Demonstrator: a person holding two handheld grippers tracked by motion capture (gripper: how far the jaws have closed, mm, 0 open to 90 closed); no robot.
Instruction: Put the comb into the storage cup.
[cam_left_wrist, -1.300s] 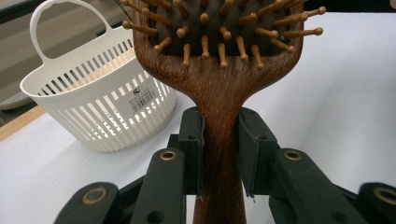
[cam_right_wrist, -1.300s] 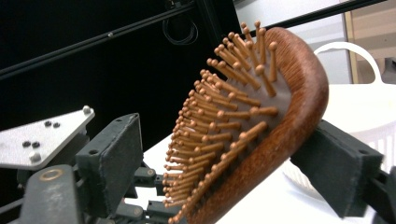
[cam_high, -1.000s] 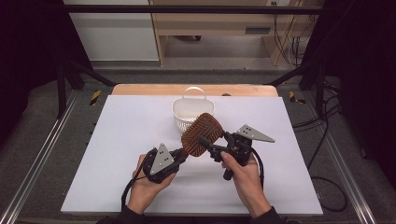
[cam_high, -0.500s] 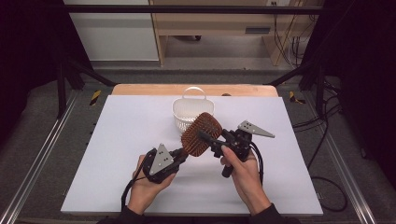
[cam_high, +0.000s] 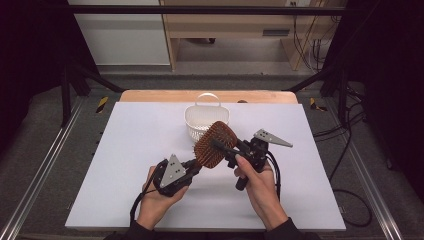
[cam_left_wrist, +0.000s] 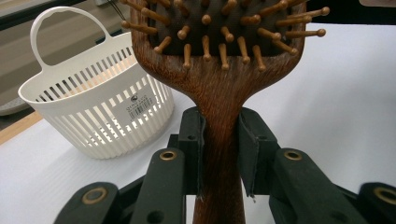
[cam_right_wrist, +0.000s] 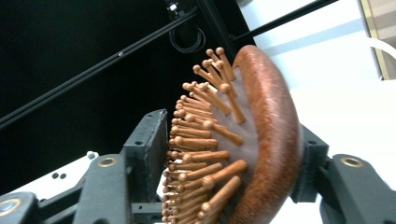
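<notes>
Gripping the wooden hairbrush (cam_high: 215, 145) by its handle, my left gripper (cam_left_wrist: 219, 140) has both jaws pressed flat against the narrow neck just below the bristle pad. My right gripper (cam_right_wrist: 233, 158) straddles the brush head edge-on: one jaw sits against the smooth rounded back, the other touches the tips of the wooden pins. The brush is lifted above the white table (cam_high: 125, 150), tilted up from left to right between my hands. Just behind it stands the white slotted basket (cam_high: 200, 120), upright.
</notes>
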